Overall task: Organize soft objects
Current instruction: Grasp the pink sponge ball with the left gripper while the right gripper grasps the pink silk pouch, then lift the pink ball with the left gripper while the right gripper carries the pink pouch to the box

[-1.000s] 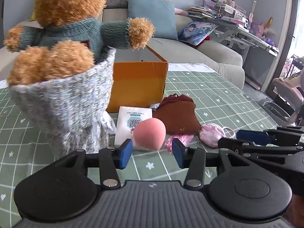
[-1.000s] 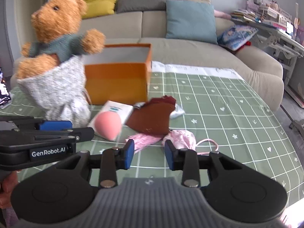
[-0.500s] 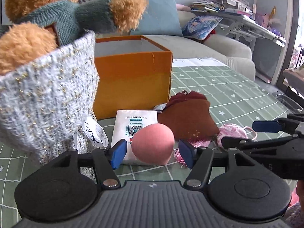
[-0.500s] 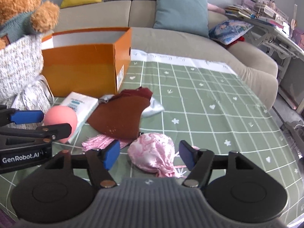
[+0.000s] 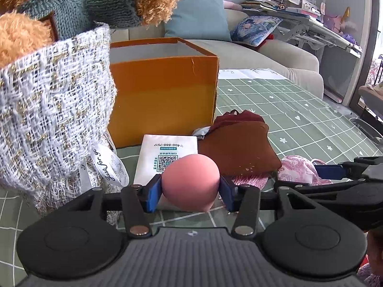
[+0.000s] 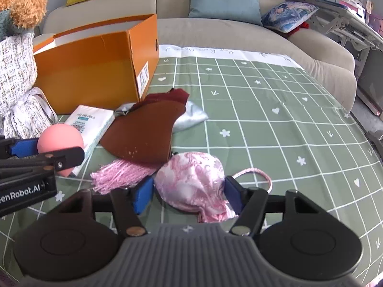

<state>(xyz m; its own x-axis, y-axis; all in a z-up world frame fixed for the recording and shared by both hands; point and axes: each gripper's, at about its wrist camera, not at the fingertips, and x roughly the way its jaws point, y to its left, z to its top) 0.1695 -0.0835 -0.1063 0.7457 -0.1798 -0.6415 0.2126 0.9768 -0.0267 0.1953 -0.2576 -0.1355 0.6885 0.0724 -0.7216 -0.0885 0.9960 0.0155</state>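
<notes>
A pink sponge ball lies on the green checked cloth, between the blue pads of my left gripper, which touch its sides. It also shows in the right wrist view. A pink satin pouch with a tassel lies between the fingers of my right gripper; the jaws stand wide beside it. A brown cloth pouch lies behind it. An open orange box stands at the back.
A teddy bear in a tweed bag stands at the left. A white tissue pack lies before the box, a silver pouch under the brown one. A sofa and a cluttered desk stand behind.
Both grippers moved forward and down. The left now has the pink ball between its pads and has narrowed onto it. The right has opened wide around the pink pouch.
</notes>
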